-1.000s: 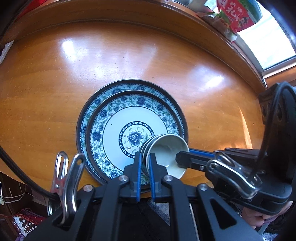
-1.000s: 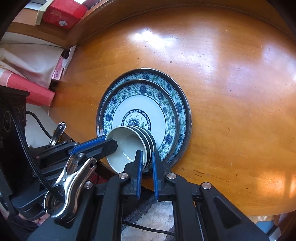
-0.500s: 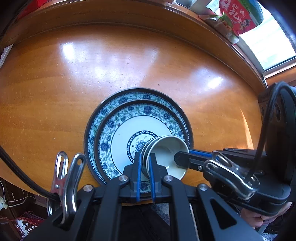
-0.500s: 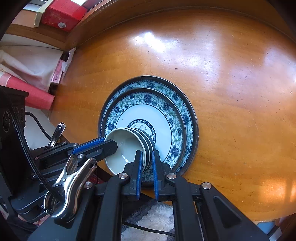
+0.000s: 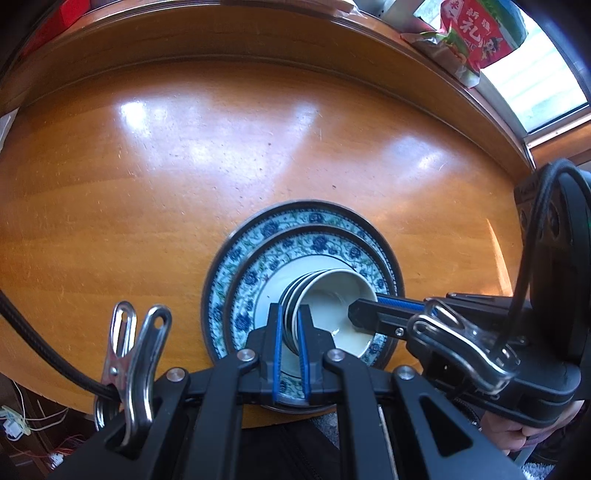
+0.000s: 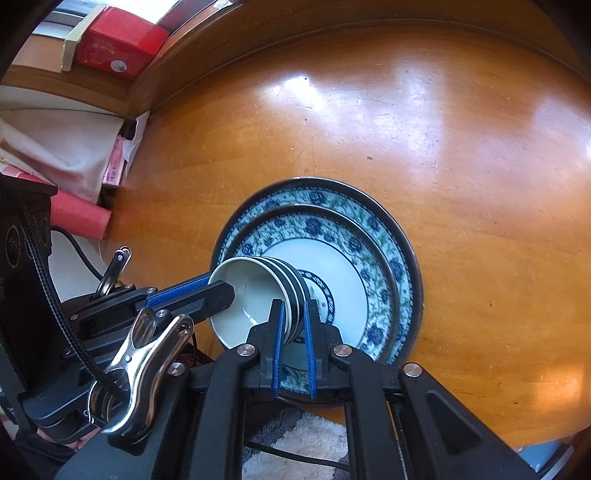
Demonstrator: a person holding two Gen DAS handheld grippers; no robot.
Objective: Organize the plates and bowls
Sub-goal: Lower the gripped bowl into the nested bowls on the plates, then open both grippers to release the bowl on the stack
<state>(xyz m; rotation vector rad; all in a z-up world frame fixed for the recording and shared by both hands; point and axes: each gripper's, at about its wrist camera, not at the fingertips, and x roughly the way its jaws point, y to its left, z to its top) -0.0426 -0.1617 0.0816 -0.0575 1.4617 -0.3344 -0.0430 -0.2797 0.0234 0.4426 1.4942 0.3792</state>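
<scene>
We hold a nested stack of bowls (image 5: pixel 325 314) over the centre of two stacked blue-and-white plates (image 5: pixel 306 236), the smaller plate lying inside the larger. The left gripper (image 5: pixel 290 332) is clenched on the near-left rim of the stack, and the right gripper (image 6: pixel 293 325) is clenched on the opposite rim, so the bowls hang between our two tools. Whether the bottom bowl already touches the upper plate we cannot tell, since the stack hides its own foot.

Compared with a second ago, the plates sit further right in both wrist views and the bowls cover the plate's central medallion more fully: we have carried the stack sideways toward the middle of the plates. We judge the placing step nearly done; what remains is to lower, settle and let go evenly, as a lopsided release could tip the bowls.

The plates rest near the front edge of the round wooden table (image 5: pixel 184 177). A red packet (image 5: pixel 476 33) lies by the window, and a red box (image 6: pixel 118 44) beyond the far rim.
</scene>
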